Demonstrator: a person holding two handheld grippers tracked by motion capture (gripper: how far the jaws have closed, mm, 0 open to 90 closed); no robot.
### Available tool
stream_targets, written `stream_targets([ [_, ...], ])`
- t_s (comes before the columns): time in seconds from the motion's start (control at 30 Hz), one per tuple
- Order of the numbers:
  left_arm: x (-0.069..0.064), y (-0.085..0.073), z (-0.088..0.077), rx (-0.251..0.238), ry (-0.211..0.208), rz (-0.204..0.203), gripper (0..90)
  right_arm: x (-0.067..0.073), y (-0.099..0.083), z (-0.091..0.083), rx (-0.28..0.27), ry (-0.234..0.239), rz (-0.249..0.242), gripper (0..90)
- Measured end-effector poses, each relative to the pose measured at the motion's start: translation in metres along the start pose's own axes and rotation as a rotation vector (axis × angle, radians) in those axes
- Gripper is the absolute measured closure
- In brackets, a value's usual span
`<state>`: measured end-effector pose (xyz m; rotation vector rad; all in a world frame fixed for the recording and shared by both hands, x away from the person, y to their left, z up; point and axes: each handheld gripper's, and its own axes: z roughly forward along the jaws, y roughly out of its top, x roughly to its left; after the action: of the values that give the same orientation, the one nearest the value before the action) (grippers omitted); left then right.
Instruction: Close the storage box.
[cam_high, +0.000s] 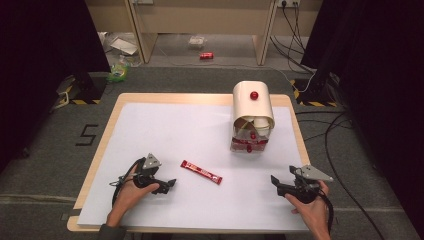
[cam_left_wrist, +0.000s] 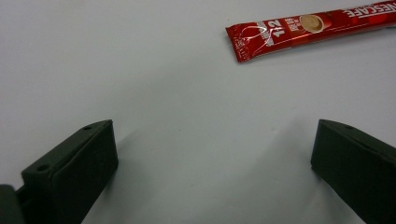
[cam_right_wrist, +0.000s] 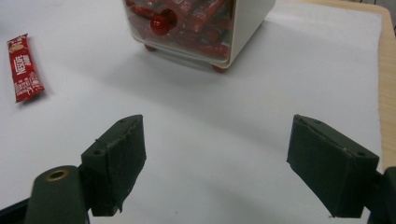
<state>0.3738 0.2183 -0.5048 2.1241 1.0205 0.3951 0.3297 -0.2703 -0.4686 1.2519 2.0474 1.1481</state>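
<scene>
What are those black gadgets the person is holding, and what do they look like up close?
They are two handheld grippers. The left gripper and right gripper are black, each with two blocky, wedge-shaped jaws that have small screw holes. A grey three-cornered plate sits on top of each, and a black cable trails from each. A dark sleeve cuff shows at the left forearm.

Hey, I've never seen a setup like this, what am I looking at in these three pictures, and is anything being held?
A person sits at a table covered with a white sheet, with a tool in each hand. The high view looks down from above; the other two pictures come from cameras riding on each tool. The left hand-held gripper and right hand-held gripper both stand open and hold nothing. Between them lies a red coffee stick sachet. Farther back stands a cream dispenser box with more red sachets inside.
</scene>
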Motion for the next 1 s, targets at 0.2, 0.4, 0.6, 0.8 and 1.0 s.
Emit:
stream_targets([
  [0.2, 0.000, 0.000, 0.000, 0.000, 0.000, 0.000, 0.0, 0.001, -0.003, -0.002, 0.012, 0.006, -0.015, 19.8],
  [0.4, 0.000, 0.000, 0.000, 0.000, 0.000, 0.000, 0.0, 0.003, -0.008, -0.003, 0.048, 0.020, -0.022, 19.2],
  [0.6, 0.000, 0.000, 0.000, 0.000, 0.000, 0.000, 0.0, 0.006, -0.011, -0.004, 0.075, 0.032, -0.034, 19.2],
  [0.8, 0.000, 0.000, 0.000, 0.000, 0.001, 0.000, 0.0, 0.007, -0.014, -0.006, 0.092, 0.037, -0.043, 19.2],
  [1.0, 0.000, 0.000, 0.000, 0.000, 0.001, 0.000, 0.0, 0.009, -0.018, -0.008, 0.114, 0.042, -0.048, 19.2],
])
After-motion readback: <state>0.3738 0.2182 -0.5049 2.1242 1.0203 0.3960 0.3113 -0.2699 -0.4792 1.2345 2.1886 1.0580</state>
